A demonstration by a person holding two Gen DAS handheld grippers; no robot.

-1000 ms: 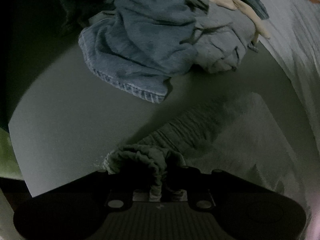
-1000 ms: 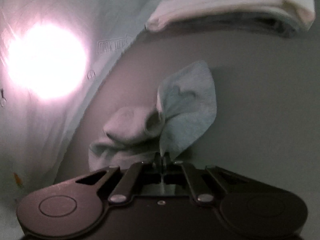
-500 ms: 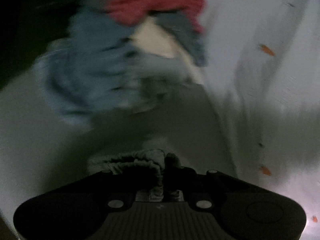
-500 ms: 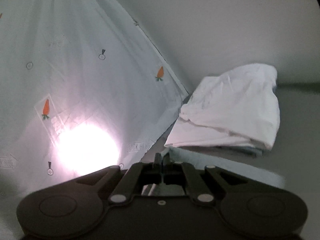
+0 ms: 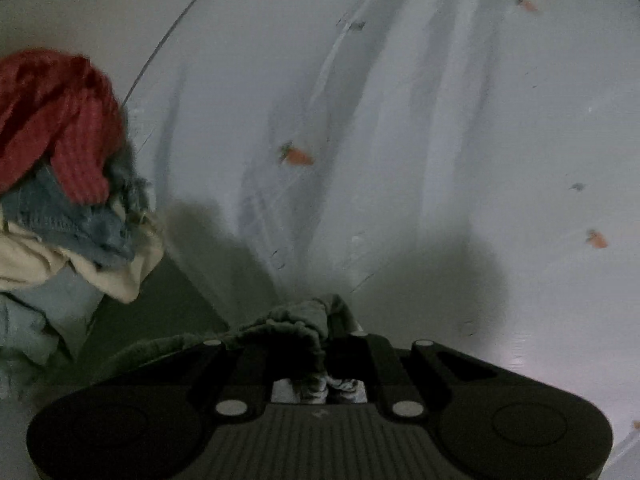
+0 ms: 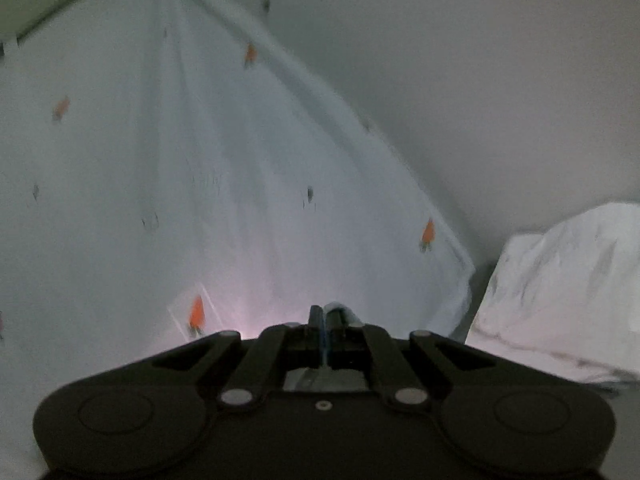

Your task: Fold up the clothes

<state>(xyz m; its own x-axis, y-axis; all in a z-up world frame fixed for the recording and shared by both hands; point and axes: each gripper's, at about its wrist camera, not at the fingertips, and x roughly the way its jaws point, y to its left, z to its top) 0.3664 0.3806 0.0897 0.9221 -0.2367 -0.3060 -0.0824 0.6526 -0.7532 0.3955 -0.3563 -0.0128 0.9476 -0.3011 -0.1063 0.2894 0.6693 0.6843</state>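
Nearest to me, the left gripper (image 5: 326, 340) has its fingers pinched on a bunched edge of a grey-green garment (image 5: 280, 328), which trails off to the side and down out of sight. The right gripper (image 6: 325, 320) has its fingers closed almost flat on a thin sliver of pale blue cloth (image 6: 338, 308); in this dim, smeared view I can only guess it is another corner of the same piece. Both point roughly level, so the piece looks lifted clear of the tabletop (image 5: 168, 304) and not yet folded.

A little further off on the right sits a white folded pile (image 6: 560, 280), which I take as the finished work. On the left an unsorted heap (image 5: 60, 216) waits: a red knit on top, then blue denim-like cloth, cream fabric and light blue below. Behind everything hangs a pale sheet printed with small carrots (image 5: 400, 120).

So one stack seems done, one item is in hand, and several remain.
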